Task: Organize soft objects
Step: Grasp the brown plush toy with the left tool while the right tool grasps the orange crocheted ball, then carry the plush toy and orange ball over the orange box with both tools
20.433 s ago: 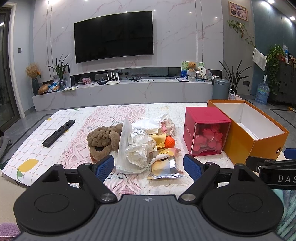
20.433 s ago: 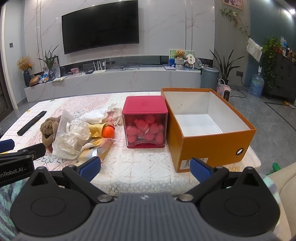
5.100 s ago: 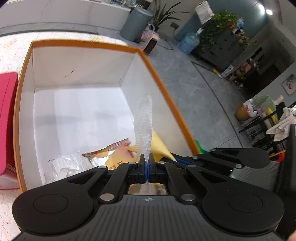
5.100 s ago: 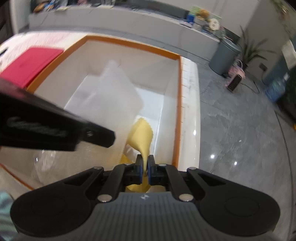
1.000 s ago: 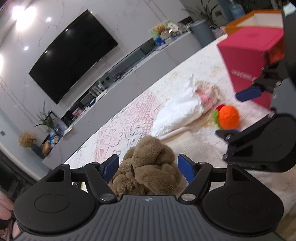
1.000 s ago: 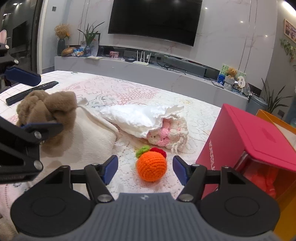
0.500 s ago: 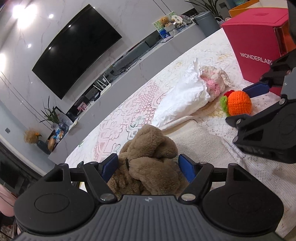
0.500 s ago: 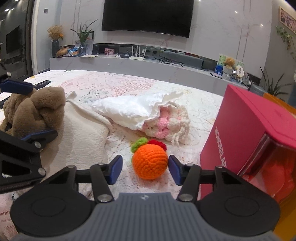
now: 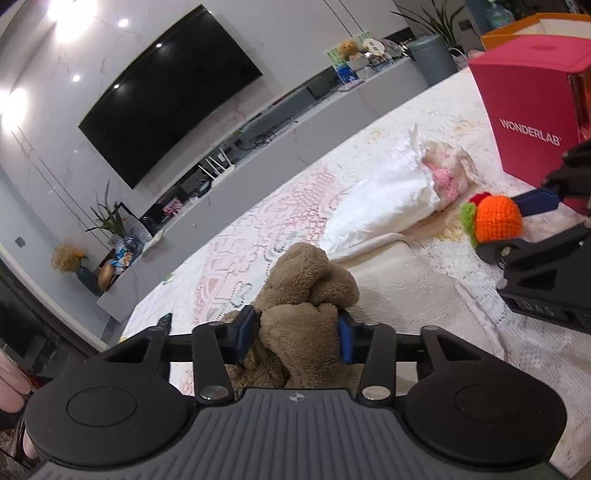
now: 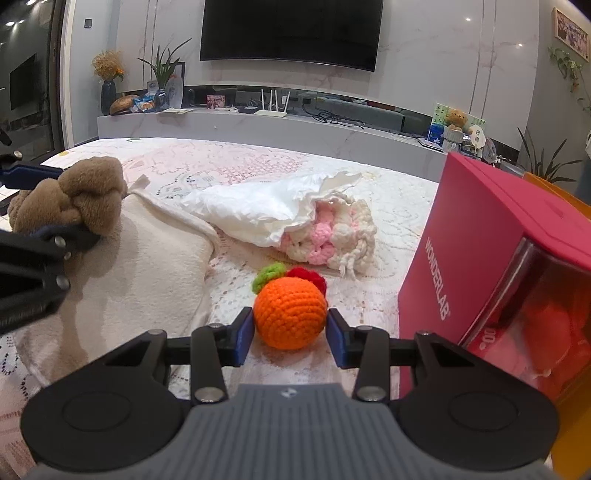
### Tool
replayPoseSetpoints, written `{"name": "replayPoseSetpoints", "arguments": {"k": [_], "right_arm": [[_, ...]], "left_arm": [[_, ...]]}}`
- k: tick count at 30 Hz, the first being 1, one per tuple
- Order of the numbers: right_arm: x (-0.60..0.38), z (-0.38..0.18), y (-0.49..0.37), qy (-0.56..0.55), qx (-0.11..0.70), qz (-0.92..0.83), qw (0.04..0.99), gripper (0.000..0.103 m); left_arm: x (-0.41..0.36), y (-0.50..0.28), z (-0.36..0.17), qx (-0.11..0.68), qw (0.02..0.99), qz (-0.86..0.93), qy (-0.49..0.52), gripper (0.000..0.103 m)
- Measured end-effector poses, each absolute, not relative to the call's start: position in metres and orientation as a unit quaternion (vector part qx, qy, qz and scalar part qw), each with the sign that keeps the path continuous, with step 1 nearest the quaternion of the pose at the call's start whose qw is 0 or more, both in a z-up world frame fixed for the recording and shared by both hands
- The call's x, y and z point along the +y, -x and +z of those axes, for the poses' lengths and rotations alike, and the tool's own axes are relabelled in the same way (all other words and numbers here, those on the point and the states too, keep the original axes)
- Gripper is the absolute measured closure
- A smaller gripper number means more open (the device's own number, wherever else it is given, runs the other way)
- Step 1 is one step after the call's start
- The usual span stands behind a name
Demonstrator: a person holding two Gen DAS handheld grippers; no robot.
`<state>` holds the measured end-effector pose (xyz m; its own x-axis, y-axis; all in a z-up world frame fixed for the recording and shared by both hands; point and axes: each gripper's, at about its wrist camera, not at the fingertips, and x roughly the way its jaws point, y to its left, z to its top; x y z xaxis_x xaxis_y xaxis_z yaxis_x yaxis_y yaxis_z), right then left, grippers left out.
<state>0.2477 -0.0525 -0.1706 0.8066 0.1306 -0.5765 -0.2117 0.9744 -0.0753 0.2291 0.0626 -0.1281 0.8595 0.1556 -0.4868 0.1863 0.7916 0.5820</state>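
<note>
A brown plush toy point(image 9: 306, 291) lies on a cream towel point(image 9: 406, 280) on the lace-covered table. My left gripper point(image 9: 295, 332) is closing on it, and both blue pads press into the fur. An orange crochet ball point(image 10: 290, 314) with green and red tufts sits in front of a red box. My right gripper point(image 10: 290, 334) is closing around the ball, a pad touching each side. The left wrist view shows the same ball point(image 9: 498, 219) between the right gripper's fingers. The right wrist view shows the plush point(image 10: 74, 195) in the left gripper.
A white cloth bundle point(image 10: 280, 210) with pink and cream crochet at its mouth lies behind the ball. The red WONDERLAB box point(image 10: 480, 229) stands at the right, with the orange box point(image 9: 517, 29) behind it. A TV wall and a low cabinet lie beyond the table.
Both pairs of jaws have narrowed. The left pads went from wide apart to pressing the plush, and the right pads came in against the orange ball.
</note>
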Motion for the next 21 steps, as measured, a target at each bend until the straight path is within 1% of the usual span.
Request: {"name": "replayPoseSetpoints", "arguments": {"k": [1,4,9,14,21], "right_arm": [[-0.052,-0.170,-0.247,0.069,0.296,0.091,0.948,0.061],[-0.050,-0.168,-0.243,0.074,0.287,0.098,0.950,0.062],[-0.051,-0.160,-0.234,0.075,0.275,0.107,0.952,0.062],[-0.057,-0.146,-0.222,0.074,0.268,0.114,0.954,0.062],[-0.067,-0.115,-0.194,0.067,0.255,0.121,0.957,0.062]], "left_arm": [[0.063,-0.228,-0.126,0.260,0.911,-0.007,-0.321,0.059],[0.065,-0.224,-0.120,0.242,0.917,0.003,-0.318,0.061],[0.068,-0.214,-0.100,0.212,0.926,0.020,-0.310,0.061],[0.066,-0.196,-0.072,0.206,0.941,0.003,-0.268,0.061],[0.051,-0.170,-0.045,0.202,0.954,-0.023,-0.220,0.061]]}}
